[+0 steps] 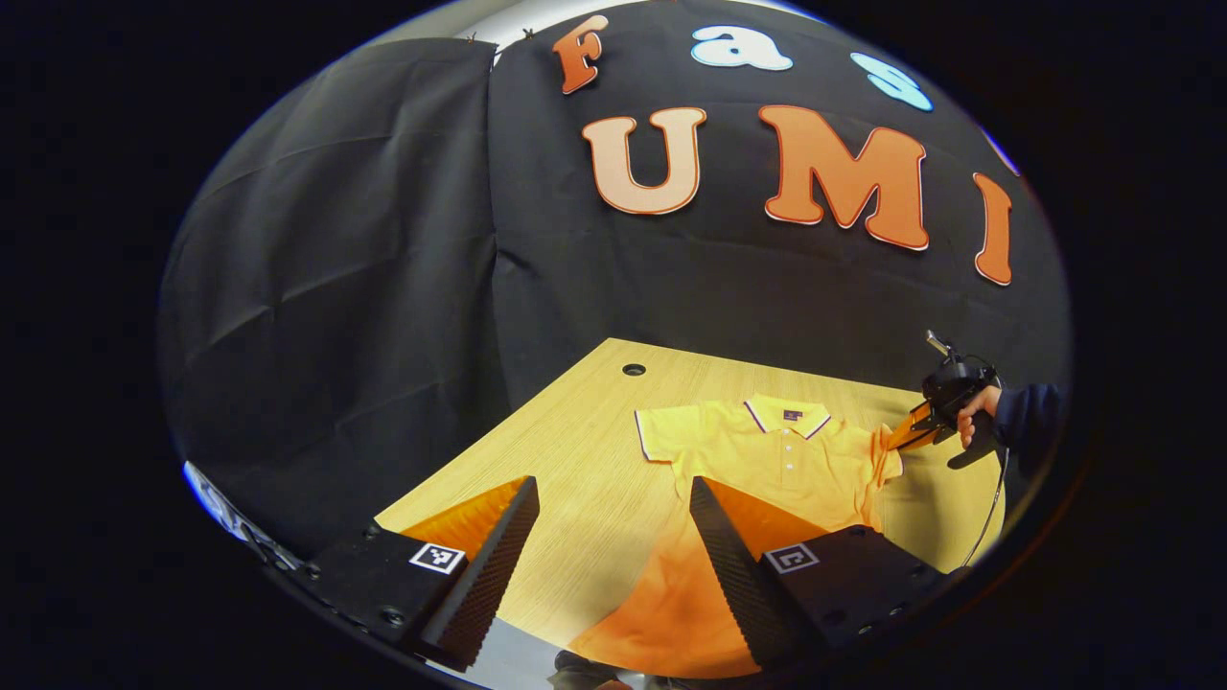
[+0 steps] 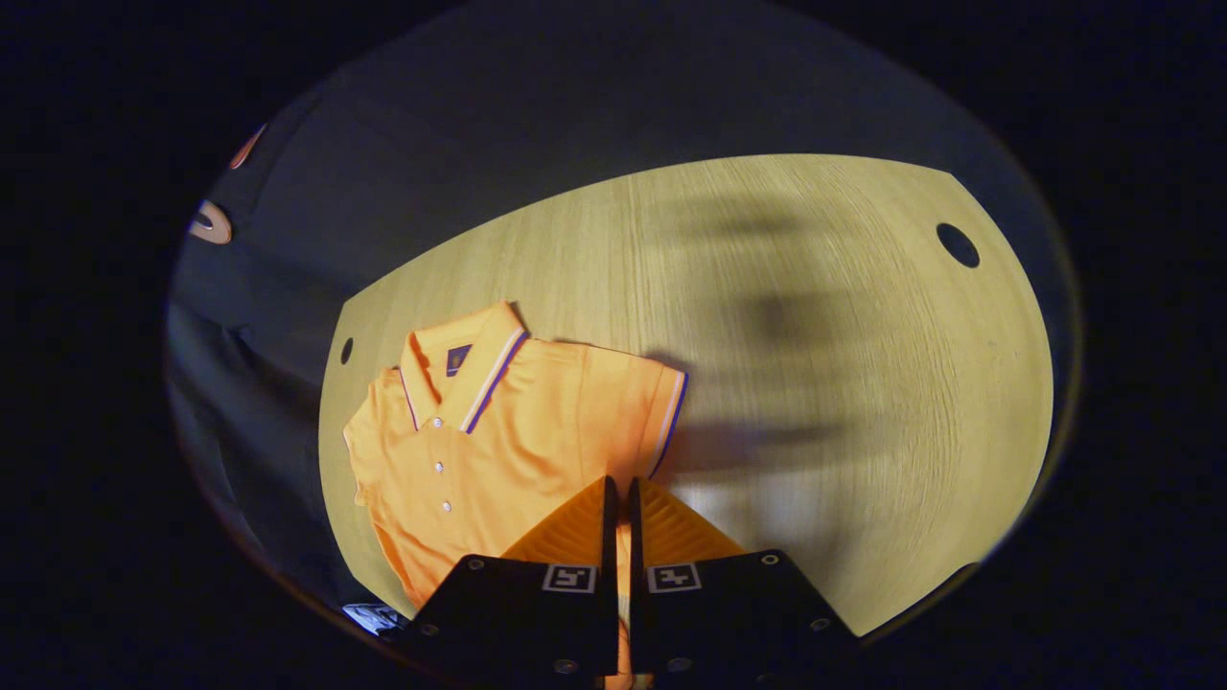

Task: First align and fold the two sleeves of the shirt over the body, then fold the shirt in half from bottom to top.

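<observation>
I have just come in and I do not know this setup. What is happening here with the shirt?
A person is folding an orange polo shirt on a wooden table with hand-held tongs. The right tongs are closed at the shirt's sleeve; whether they pinch the cloth is hard to tell. The left tongs are open above the shirt's lower part. Neither sleeve is folded over the body yet.

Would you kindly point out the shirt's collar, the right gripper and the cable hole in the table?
shirt's collar [image 1: 788,413]: left gripper view, on the placket notch between the collar tips.
right gripper [image 2: 618,491]: right gripper view, midway between its fingertips.
cable hole [image 1: 634,369]: left gripper view, on the hole's centre.
</observation>
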